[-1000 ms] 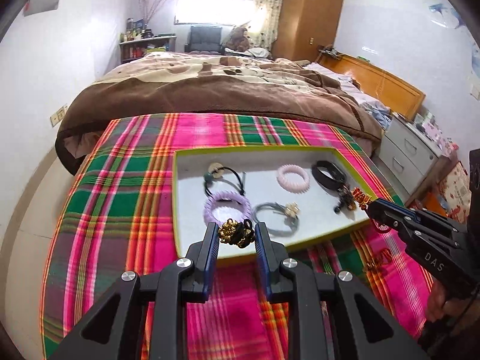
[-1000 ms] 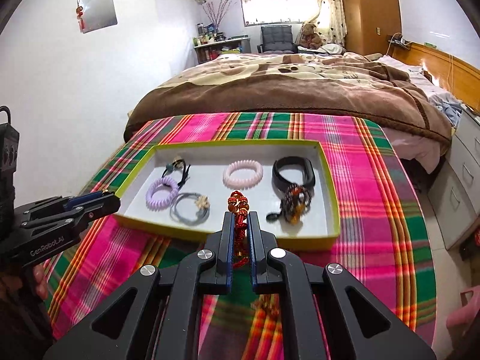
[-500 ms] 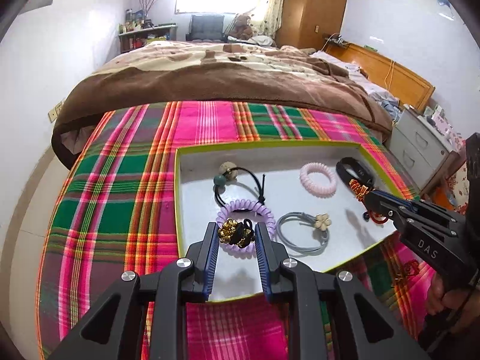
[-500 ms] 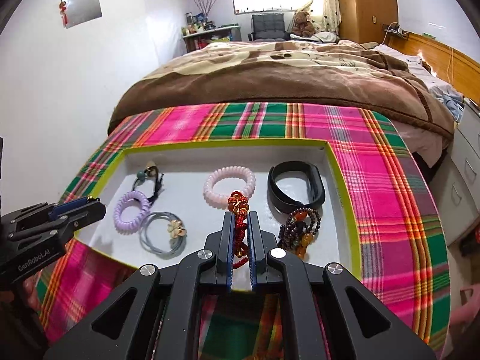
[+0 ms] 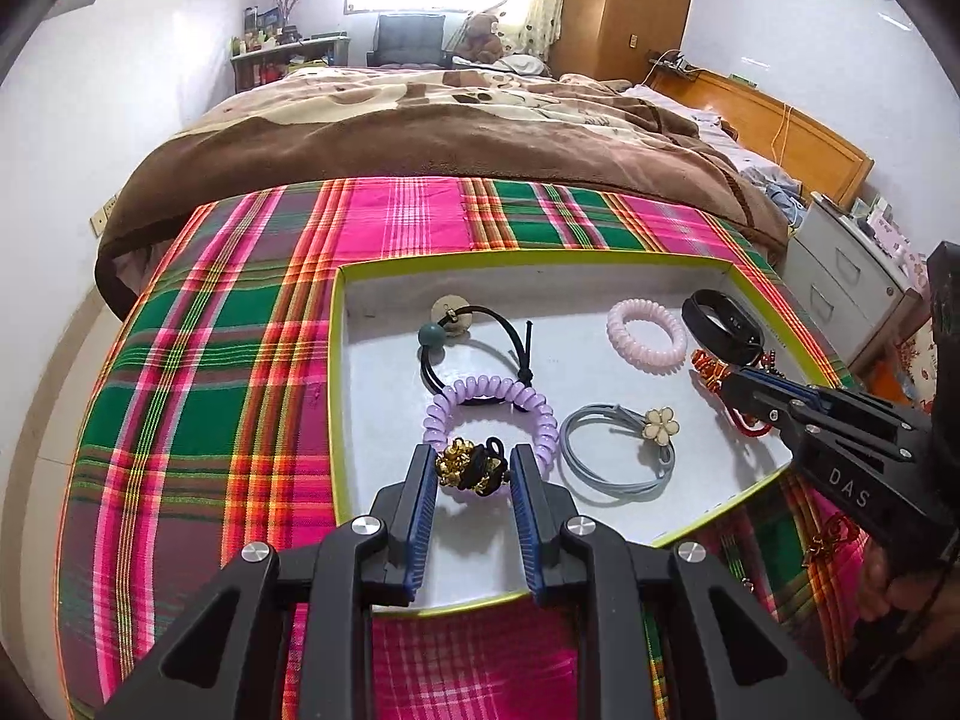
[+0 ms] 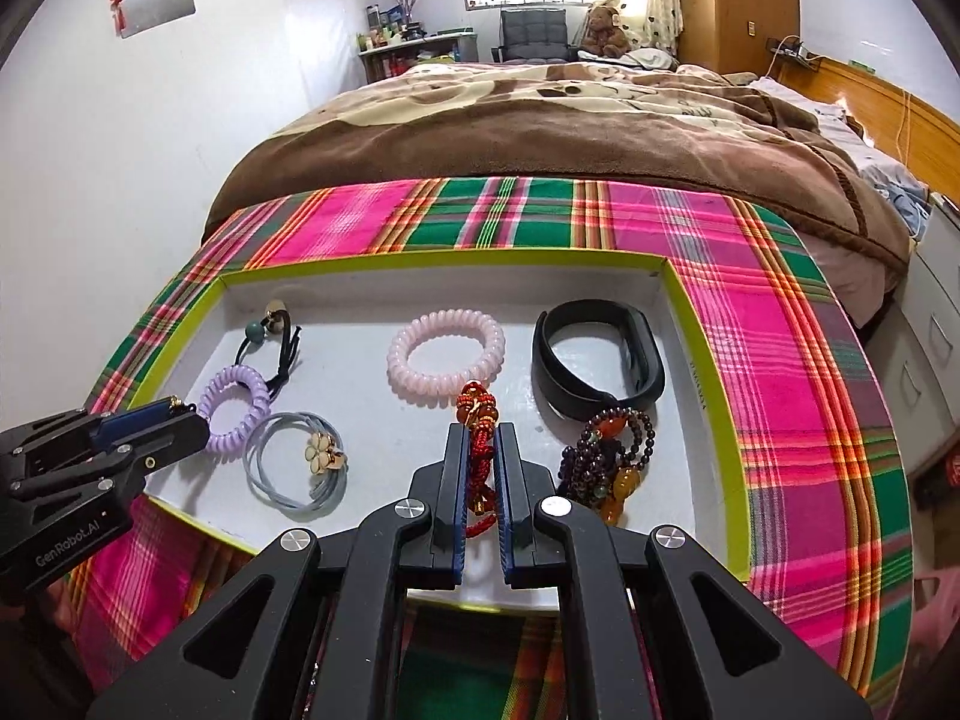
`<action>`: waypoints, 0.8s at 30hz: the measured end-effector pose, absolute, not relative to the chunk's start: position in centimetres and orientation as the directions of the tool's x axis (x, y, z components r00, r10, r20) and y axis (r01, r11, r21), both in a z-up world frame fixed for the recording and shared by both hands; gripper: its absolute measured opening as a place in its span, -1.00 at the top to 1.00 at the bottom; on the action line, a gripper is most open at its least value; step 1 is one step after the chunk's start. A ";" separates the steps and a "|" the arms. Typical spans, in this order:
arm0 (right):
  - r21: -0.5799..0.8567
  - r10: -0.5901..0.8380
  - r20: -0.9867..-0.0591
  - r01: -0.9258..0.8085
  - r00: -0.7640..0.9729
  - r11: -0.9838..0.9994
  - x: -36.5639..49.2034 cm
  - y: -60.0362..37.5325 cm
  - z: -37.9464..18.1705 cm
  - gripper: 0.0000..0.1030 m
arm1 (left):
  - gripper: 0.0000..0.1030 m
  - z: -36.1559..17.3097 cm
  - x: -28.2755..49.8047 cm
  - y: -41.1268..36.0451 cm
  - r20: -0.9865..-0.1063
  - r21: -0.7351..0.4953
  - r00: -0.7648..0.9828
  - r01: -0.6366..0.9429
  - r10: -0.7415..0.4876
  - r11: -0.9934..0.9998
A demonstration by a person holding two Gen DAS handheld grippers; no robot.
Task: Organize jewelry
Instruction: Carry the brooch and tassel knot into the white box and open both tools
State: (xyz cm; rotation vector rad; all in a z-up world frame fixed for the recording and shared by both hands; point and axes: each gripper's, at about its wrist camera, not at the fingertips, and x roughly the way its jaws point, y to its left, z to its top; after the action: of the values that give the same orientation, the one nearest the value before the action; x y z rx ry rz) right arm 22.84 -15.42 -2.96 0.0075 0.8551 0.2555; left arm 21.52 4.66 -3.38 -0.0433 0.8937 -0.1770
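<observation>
A white tray with a yellow-green rim [image 5: 336, 360] [image 6: 702, 360] lies on the plaid cloth. In it are a purple coil tie [image 5: 486, 396] [image 6: 234, 405], a grey tie with a flower [image 5: 618, 450] [image 6: 300, 462], a black tie with a green bead [image 5: 474, 342], a pink coil tie [image 5: 647, 341] [image 6: 445, 355], a black band [image 5: 720, 324] [image 6: 600, 360] and a dark bead bracelet [image 6: 606, 456]. My left gripper [image 5: 474, 468] is shut on a black-and-gold hair tie [image 5: 471, 467] above the tray's near left. My right gripper [image 6: 480, 450] is shut on a red beaded cord [image 6: 477, 420] above the tray's near middle.
The plaid cloth [image 5: 210, 360] covers a table in front of a bed with a brown blanket [image 5: 420, 132]. A white drawer unit [image 5: 840, 276] stands to the right. A small red-gold trinket [image 5: 831, 534] lies on the cloth right of the tray.
Both grippers have moved forward over the tray with their items still held. The tray's contents have not moved.
</observation>
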 end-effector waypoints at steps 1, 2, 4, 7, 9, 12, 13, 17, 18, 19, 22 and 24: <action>0.108 0.225 -0.745 -0.219 0.628 0.970 22.8 -15.5 -3.0 0.84 | 0.51 -3.4 21.5 4.6 -0.771 -0.110 0.613 0.136 -0.171 0.985; 0.110 0.226 -0.745 -0.218 0.627 0.970 22.9 -15.4 -3.0 0.84 | 0.51 -3.3 21.5 4.6 -0.772 -0.113 0.612 0.135 -0.172 0.984; 0.110 0.225 -0.746 -0.217 0.627 0.970 22.9 -15.4 -3.0 0.84 | 0.51 -3.4 21.5 4.6 -0.771 -0.120 0.612 0.135 -0.178 0.984; 0.114 0.225 -0.750 -0.213 0.623 0.970 22.9 -15.5 -3.2 0.84 | 0.51 -3.4 21.5 4.6 -0.771 -0.123 0.611 0.134 -0.180 0.983; 0.119 0.227 -0.752 -0.212 0.618 0.970 22.9 -15.5 -3.3 0.84 | 0.51 -3.4 21.4 4.5 -0.771 -0.112 0.613 0.135 -0.172 0.985; 0.124 0.234 -0.751 -0.216 0.617 0.968 23.0 -15.5 -3.2 0.84 | 0.51 -3.4 21.4 4.5 -0.771 -0.121 0.610 0.139 -0.181 0.983; 0.123 0.234 -0.752 -0.218 0.617 0.968 23.0 -15.5 -3.2 0.84 | 0.51 -3.4 21.4 4.6 -0.772 -0.126 0.609 0.138 -0.184 0.983; 0.116 0.232 -0.748 -0.221 0.622 0.968 22.8 -15.5 -3.1 0.83 | 0.50 -3.4 21.4 4.7 -0.771 -0.127 0.610 0.135 -0.183 0.983; 0.116 0.230 -0.748 -0.219 0.623 0.969 22.8 -15.5 -3.1 0.83 | 0.50 -3.3 21.4 4.7 -0.770 -0.128 0.611 0.136 -0.185 0.982; 0.116 0.230 -0.747 -0.218 0.623 0.969 22.8 -15.5 -3.1 0.83 | 0.50 -3.4 21.4 4.7 -0.770 -0.129 0.610 0.137 -0.186 0.982; 0.117 0.230 -0.747 -0.218 0.623 0.969 22.8 -15.5 -3.1 0.76 | 0.49 -3.4 21.6 4.8 -0.773 -0.134 0.605 0.133 -0.188 0.982; 0.116 0.231 -0.746 -0.219 0.625 0.969 22.7 -15.5 -3.0 0.75 | 0.49 -3.4 21.5 4.8 -0.773 -0.126 0.608 0.133 -0.181 0.983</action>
State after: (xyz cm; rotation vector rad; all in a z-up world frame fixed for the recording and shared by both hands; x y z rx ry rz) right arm 22.75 -15.55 -2.98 0.0149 0.8583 0.2578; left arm 21.55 4.78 -3.37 -0.0571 0.8990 -0.1817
